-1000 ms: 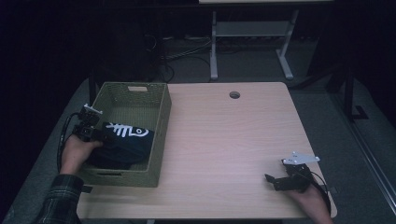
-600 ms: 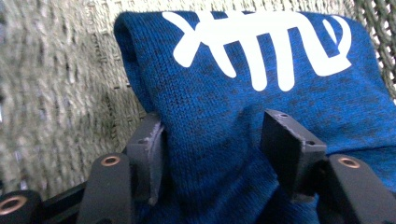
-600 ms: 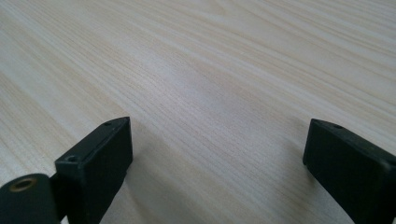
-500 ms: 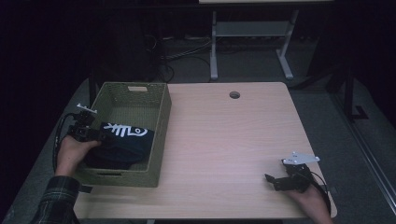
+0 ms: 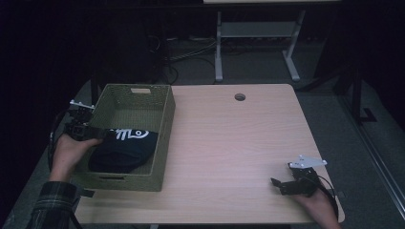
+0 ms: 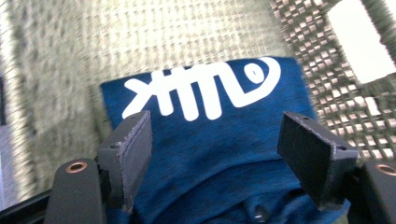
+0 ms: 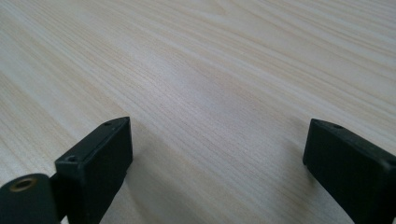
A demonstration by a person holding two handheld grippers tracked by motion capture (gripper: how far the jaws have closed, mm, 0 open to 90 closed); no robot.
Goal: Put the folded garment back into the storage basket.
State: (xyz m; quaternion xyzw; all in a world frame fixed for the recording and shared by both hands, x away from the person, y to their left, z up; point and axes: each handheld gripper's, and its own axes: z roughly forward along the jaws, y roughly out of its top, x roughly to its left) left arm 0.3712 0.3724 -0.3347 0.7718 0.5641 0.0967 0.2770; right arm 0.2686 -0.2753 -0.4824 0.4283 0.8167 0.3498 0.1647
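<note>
Right tongs (image 5: 279, 185): nearest to me, at the near right edge of the counter (image 5: 239, 152), lying low on the bare wood. In the right gripper view the jaws stand spread, with only wood grain between them. They sit where they sat a second ago.

Left hand (image 5: 71, 152): at the near left, outside the basket's left wall, holding the left tongs (image 5: 98, 131), which reach over the rim.

Left tongs, state: spread wide; the jaws have just been opening. In the left gripper view the blue cloth (image 6: 210, 140) lies below and between them, but the pads do not press on it.

Blue cloth: a folded dark blue garment with a white fish-bone print, lying on the floor of the woven basket (image 5: 165, 129), in its nearer half.

Basket: olive, on the left part of the counter, its far half bare.

Progress: the cloth looks to be set down and let go in the basket, so the placing seems done; what is left, as I judge it, is drawing the left tongs clear.

Change from a second ago: then the left tongs sat deeper over the cloth; now they are nearer the rim and higher.
</note>
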